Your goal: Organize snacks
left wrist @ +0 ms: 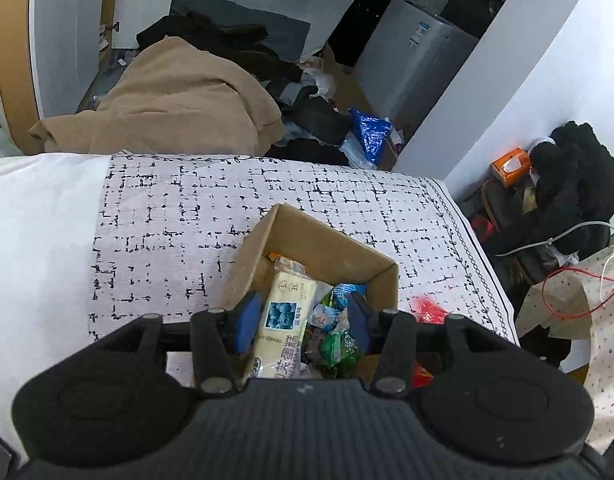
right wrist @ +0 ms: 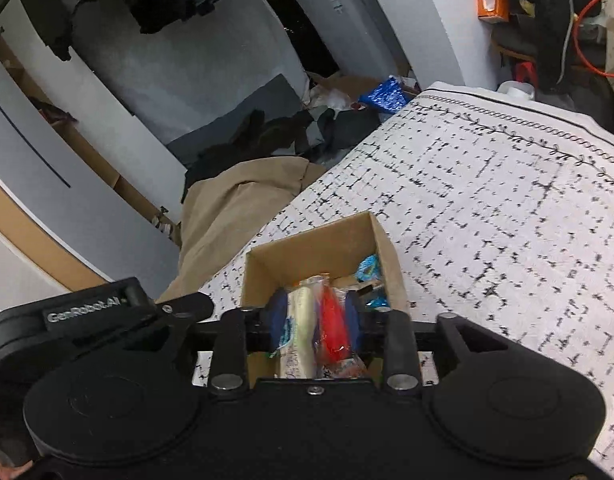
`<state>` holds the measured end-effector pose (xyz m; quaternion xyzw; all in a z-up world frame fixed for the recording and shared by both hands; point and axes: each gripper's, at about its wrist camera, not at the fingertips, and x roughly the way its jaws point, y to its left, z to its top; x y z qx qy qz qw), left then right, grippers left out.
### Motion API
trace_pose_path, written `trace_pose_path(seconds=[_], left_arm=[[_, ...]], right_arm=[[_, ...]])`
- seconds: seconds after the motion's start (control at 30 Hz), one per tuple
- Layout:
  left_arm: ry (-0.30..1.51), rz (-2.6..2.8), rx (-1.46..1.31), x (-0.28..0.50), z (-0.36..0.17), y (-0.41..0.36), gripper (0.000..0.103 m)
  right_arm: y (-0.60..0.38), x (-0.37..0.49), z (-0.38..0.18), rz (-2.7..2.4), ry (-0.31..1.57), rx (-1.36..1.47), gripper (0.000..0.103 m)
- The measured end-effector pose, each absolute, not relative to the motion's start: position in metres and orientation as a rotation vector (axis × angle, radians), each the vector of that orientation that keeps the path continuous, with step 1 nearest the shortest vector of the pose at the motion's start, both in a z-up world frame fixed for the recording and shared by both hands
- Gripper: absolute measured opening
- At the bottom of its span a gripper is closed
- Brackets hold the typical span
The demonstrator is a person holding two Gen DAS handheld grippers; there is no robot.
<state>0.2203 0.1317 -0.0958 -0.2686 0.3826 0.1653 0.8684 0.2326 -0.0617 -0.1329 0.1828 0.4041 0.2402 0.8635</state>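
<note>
An open cardboard box (left wrist: 303, 232) stands on the patterned tablecloth (left wrist: 187, 208). It holds a long cream cake packet (left wrist: 285, 320), green and blue wrapped snacks (left wrist: 339, 344) and more. My left gripper (left wrist: 303, 316) hovers over the box, open and empty, with its blue pads (left wrist: 247, 320) on either side of the cream packet. A red wrapped snack (left wrist: 429, 310) shows by the right side of the box. In the right wrist view my right gripper (right wrist: 317, 316) is over the same box (right wrist: 319, 236) and is shut on a red wrapped snack (right wrist: 334, 330).
A tan cloth (left wrist: 179, 100) and dark clothes lie piled beyond the table's far edge. A grey appliance (left wrist: 411, 56) and a blue foil bag (left wrist: 369, 130) are at the back. A chair with dark clothes (left wrist: 575, 184) and cables stands to the right of the table.
</note>
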Motion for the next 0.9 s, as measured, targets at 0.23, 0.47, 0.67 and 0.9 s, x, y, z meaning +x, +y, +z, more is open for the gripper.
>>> trace_pose_path(seconds=[0.23, 0.47, 0.67, 0.9], left_arm=[[0.805, 0.329, -0.544, 0.211, -0.086, 0.123, 0.076], [0.797, 0.296, -0.5, 0.197, -0.067, 0.11, 0.084], [0.794, 0.29, -0.453, 0.18, -0.05, 0.103, 0.085], [0.772, 0.274, -0.403, 0.153, -0.031, 0.095, 0.096]], right_arm=[[-0.085, 0.221, -0.117, 0.482, 0.815, 0.397, 0.047], [-0.102, 0.205, -0.094, 0.486, 0.779, 0.384, 0.062], [-0.112, 0.186, -0.071, 0.5, 0.733, 0.36, 0.083], [-0.124, 0.162, -0.047, 0.521, 0.688, 0.34, 0.099]])
